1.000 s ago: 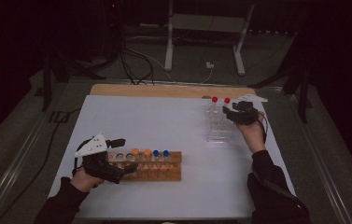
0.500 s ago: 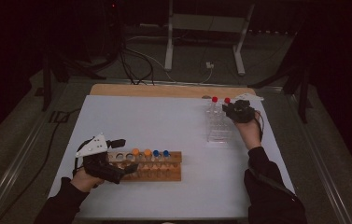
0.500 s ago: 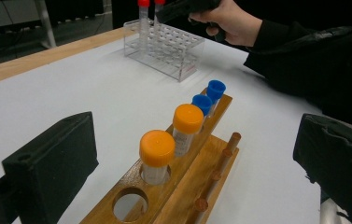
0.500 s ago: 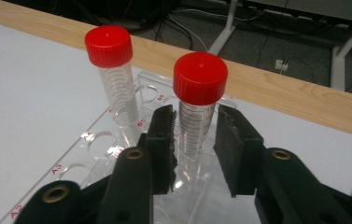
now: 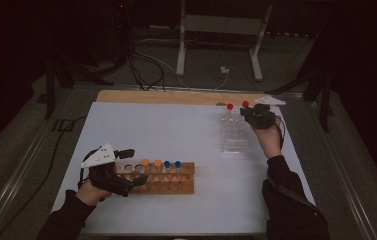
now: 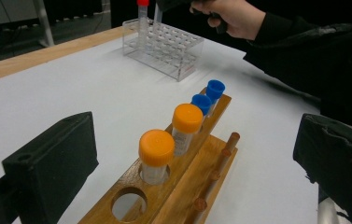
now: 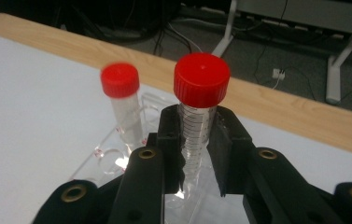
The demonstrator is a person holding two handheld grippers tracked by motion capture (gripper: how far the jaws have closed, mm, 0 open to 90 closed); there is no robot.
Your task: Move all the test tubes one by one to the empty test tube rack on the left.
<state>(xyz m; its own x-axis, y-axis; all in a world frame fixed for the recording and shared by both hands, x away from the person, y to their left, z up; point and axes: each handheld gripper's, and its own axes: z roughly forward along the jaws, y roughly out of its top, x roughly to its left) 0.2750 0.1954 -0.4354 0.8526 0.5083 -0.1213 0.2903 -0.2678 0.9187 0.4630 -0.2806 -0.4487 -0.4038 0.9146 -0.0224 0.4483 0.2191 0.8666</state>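
Observation:
A wooden rack [image 5: 163, 179] [image 6: 173, 186] near the table's front left holds two orange-capped tubes [image 6: 157, 154] and two blue-capped tubes [image 6: 208, 93]. My left gripper [image 5: 128, 167] stands open around the rack's left end, its jaws on either side of it. A clear plastic rack [image 5: 234, 132] [image 6: 164, 44] stands at the right rear with a red-capped tube [image 5: 229, 107] [image 7: 121, 100] in it. My right gripper [image 5: 250, 112] [image 7: 197, 144] has just been closing and is shut on a second red-capped tube [image 7: 200, 109] standing at the clear rack.
The white table sheet [image 5: 166, 135] has a wooden strip [image 5: 176, 96] along its far edge. Beyond it are cables and a metal stand [image 5: 216, 45] on the floor. The person's right sleeve [image 6: 313, 51] reaches across behind the wooden rack.
The right gripper's jaws have come together on the red-capped tube at the clear rack. The left hand and the wooden rack have not moved.

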